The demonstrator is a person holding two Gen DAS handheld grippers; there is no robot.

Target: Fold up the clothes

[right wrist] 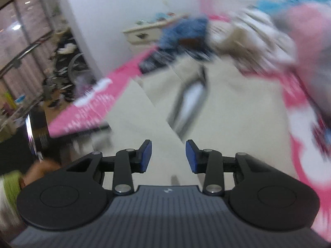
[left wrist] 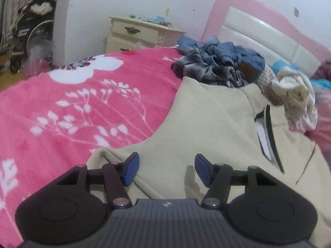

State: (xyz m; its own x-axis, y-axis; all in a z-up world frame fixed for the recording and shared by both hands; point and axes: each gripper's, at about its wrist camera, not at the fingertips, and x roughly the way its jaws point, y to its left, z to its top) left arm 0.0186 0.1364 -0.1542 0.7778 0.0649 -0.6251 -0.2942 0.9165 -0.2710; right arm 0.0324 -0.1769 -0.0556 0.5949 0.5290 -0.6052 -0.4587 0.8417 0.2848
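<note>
A beige sweatshirt (left wrist: 206, 124) with a dark zip at the neck lies spread on the pink flowered blanket (left wrist: 72, 103). My left gripper (left wrist: 166, 168) hovers just above its near part, open and empty, blue pads apart. In the blurred right wrist view the same sweatshirt (right wrist: 238, 103) lies ahead. My right gripper (right wrist: 168, 157) is open and empty above its near edge, where a folded flap (right wrist: 140, 119) of the cloth shows.
A heap of denim and plaid clothes (left wrist: 219, 62) and a white garment (left wrist: 295, 95) lie by the pink-and-white headboard (left wrist: 258, 26). A cream nightstand (left wrist: 136, 33) stands at the wall. A wheelchair (left wrist: 26, 31) and clutter stand far left.
</note>
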